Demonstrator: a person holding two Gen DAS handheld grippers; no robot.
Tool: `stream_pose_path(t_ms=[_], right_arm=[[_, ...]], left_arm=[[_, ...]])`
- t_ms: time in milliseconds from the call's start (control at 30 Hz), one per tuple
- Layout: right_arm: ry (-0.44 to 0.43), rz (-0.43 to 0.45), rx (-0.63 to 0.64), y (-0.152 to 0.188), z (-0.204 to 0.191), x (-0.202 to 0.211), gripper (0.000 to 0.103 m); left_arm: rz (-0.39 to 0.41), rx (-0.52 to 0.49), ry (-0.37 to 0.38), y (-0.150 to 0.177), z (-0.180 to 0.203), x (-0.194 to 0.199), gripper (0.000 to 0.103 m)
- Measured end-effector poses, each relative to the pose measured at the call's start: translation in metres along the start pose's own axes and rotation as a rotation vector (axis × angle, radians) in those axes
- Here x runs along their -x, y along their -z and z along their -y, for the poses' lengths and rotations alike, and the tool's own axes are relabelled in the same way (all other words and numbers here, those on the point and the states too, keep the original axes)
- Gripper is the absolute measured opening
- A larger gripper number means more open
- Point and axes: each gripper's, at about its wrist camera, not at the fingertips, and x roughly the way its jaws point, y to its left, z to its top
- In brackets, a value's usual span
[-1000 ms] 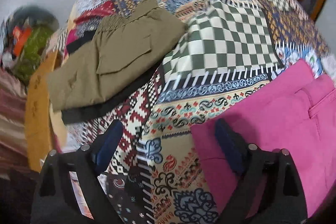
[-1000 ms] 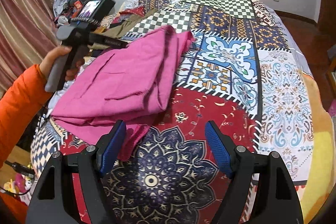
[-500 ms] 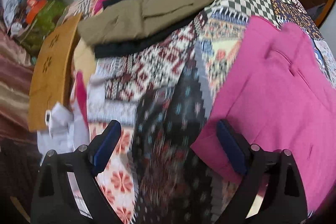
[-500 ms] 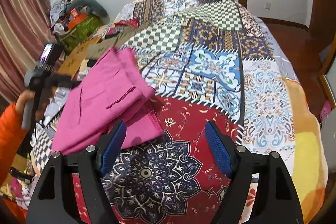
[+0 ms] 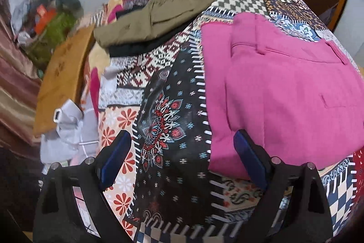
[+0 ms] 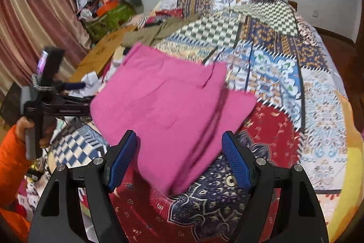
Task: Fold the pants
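Patchwork bedspread [image 6: 284,74] bears folded pink pants [image 6: 168,106], waistband showing.

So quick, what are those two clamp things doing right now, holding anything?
Left gripper: open, holding nothing; the pink pants lie beside it on the bed.
Right gripper: open, holding nothing; it hangs over the pink pants.

Left tool [image 5: 182,156] and right tool [image 6: 179,156] both angle downward, jaws apart, gripping nothing
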Motion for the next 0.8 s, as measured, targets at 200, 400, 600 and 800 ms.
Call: stream_pose_path(t_ms=[200,400,600,800], right_arm=[[-0.006,-0.018,-0.039,-0.002,0.02,-0.005,0.076],[0.025,-0.012,0.01,-0.001,0.023,-0.005,0.076],[0.048,-0.006,0.004,-0.004,0.027,0.002,0.071],[0.049,0.024,-0.016,-0.013,0.033,0.016,0.068]], left_arm=[[0.001,0.032,0.026,0.006,-0.011,-0.001,0.093],[0.019,0.014,-0.005,0.016,-0.016,-0.001,0.093],[0.021,-0.004,-0.03,0.014,-0.021,0.005,0.093],[0.103,0.013,0.027,-0.009,-0.024,0.027,0.093]])
